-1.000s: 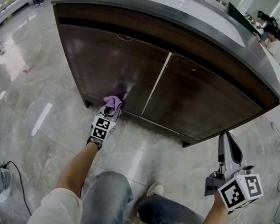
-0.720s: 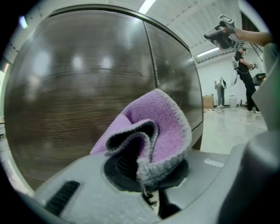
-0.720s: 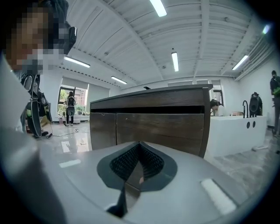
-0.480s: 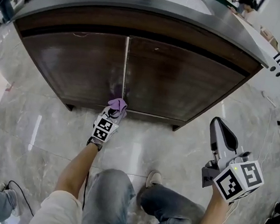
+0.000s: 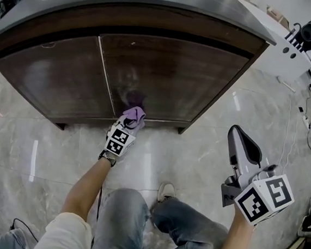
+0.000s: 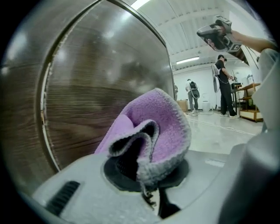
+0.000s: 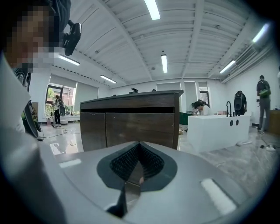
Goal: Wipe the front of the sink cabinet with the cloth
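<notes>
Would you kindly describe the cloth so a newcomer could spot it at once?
Find the dark wooden cabinet. Low on its right-hand door, beside the seam, the left gripper holds a bunched cloth. It is the only purple thing.

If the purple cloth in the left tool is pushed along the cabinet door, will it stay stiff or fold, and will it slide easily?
Probably floppy: the cloth bunches in folds above the left tool, so it should flatten against the door. Its fuzzy pile looks soft and light. The door looks glossy, so it likely slides easily.
</notes>
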The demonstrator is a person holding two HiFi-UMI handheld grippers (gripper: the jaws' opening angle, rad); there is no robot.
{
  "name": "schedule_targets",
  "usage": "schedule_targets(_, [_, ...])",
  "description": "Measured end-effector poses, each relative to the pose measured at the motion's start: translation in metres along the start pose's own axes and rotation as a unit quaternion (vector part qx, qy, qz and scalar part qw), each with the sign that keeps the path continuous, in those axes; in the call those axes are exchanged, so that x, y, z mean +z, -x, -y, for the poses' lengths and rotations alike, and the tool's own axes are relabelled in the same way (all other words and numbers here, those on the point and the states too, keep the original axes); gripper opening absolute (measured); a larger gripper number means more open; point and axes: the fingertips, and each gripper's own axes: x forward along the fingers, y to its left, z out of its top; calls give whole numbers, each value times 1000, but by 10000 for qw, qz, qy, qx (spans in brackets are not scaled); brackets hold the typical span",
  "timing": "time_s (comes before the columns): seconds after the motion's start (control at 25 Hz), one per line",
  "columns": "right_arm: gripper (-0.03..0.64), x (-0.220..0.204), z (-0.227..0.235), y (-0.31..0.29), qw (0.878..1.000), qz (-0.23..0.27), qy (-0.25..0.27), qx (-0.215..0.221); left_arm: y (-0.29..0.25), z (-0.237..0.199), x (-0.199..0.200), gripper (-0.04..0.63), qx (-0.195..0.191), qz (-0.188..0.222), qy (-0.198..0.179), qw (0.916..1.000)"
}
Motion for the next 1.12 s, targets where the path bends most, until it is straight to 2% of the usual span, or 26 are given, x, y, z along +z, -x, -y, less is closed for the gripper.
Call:
schedule_targets(0.4, [8,-25,35,54,9978,-22,-221,-619,-69,69,19,48,-636,-25,-259,9976])
schedule_targets(0.64, [8,-32,56,90,9944,63,-301,-1012,-111,117,35,48,-945,-69,-278,9951])
schedule_targets(0.96, [8,-47,80,111,9904,-64,-365,-1330,-163,166,44,49,-1248,-132,-277,9917])
schedule_targets(1.12, [8,-40,82,121,9893,129,-471,-1377,-180,187,53,49,-1347,-85,-270,9905])
